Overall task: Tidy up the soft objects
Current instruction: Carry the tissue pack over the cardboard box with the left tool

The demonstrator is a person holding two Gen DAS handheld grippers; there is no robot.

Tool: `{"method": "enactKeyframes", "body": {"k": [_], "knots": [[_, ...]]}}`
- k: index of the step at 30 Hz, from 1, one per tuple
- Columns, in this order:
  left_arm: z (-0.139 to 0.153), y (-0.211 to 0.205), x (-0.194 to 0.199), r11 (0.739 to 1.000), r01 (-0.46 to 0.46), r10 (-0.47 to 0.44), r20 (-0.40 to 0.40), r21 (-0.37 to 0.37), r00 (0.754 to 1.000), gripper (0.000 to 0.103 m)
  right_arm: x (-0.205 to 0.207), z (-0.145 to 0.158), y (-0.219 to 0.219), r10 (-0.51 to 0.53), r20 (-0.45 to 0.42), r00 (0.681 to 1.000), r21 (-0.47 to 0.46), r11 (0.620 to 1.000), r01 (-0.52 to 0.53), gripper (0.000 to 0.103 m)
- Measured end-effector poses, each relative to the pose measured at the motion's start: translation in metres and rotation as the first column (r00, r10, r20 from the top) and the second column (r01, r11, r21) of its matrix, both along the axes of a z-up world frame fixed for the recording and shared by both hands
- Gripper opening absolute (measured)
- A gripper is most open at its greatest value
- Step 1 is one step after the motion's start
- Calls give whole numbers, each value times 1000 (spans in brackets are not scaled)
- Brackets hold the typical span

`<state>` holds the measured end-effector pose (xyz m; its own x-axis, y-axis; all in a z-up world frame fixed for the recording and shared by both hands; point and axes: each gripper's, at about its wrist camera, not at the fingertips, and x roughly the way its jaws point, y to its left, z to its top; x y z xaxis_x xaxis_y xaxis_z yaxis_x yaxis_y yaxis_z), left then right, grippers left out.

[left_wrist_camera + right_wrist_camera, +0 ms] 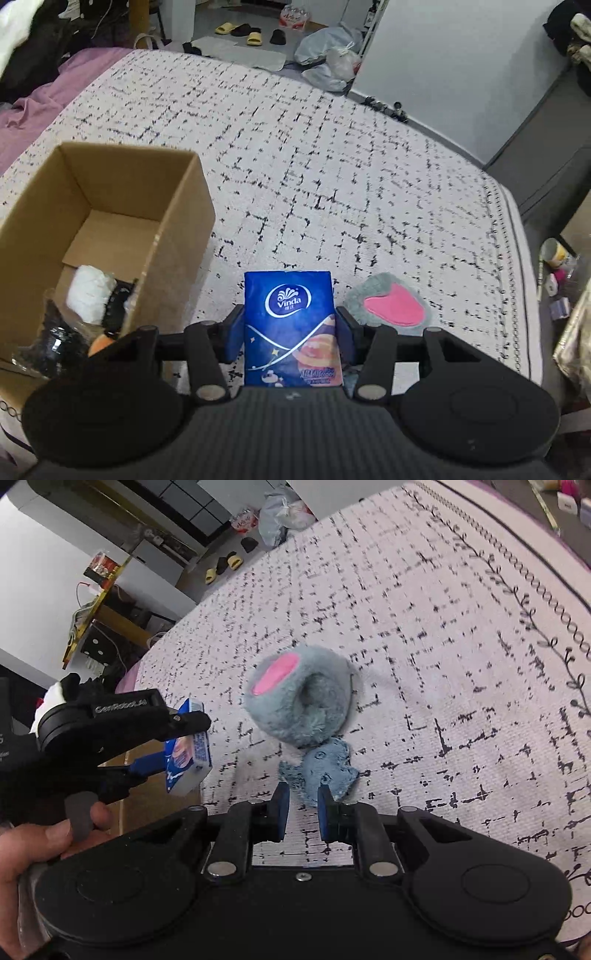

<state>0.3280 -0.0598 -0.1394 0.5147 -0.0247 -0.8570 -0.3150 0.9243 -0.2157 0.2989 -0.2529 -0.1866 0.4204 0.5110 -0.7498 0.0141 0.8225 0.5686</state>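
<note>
A: What do your left tongs [290, 332] hold?
B: One tissue pack [291, 325], just right of the cardboard box [110, 206].
A: Your right tongs [303, 808]?
B: Narrowly parted, empty; one grey plush slipper [299, 698] beyond. Box contents unclear.

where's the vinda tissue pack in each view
Left wrist view: the Vinda tissue pack is low and centre, upright between the fingers of the left gripper, with the cardboard box to its left.
Right wrist view: the pack is at mid-left, seen edge-on, clamped in the left gripper.
Shared landmark: the grey plush slipper with the pink patch lying on the patterned bedspread.
</note>
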Motion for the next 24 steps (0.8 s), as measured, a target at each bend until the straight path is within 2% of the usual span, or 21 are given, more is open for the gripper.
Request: {"method": "enactKeyframes", "body": {"k": [3, 6, 12, 24], "knots": [[12, 6, -6, 1000, 22, -22, 25, 14, 999, 49, -2, 11, 3, 2, 18, 1000, -11, 1000, -1, 17], [23, 17, -11, 1000, 16, -15, 39, -19, 999, 49, -4, 21, 9, 6, 34, 999, -25, 1000, -5, 17], [42, 39, -19, 1000, 5, -4, 67, -12, 998, 49, -3, 42, 24, 15, 61, 998, -31, 999, -13, 17], [55, 97, -33, 1000, -14, 16, 79, -17, 997, 49, 2, 89, 68, 47, 142, 989, -48, 998, -41, 17]]}}
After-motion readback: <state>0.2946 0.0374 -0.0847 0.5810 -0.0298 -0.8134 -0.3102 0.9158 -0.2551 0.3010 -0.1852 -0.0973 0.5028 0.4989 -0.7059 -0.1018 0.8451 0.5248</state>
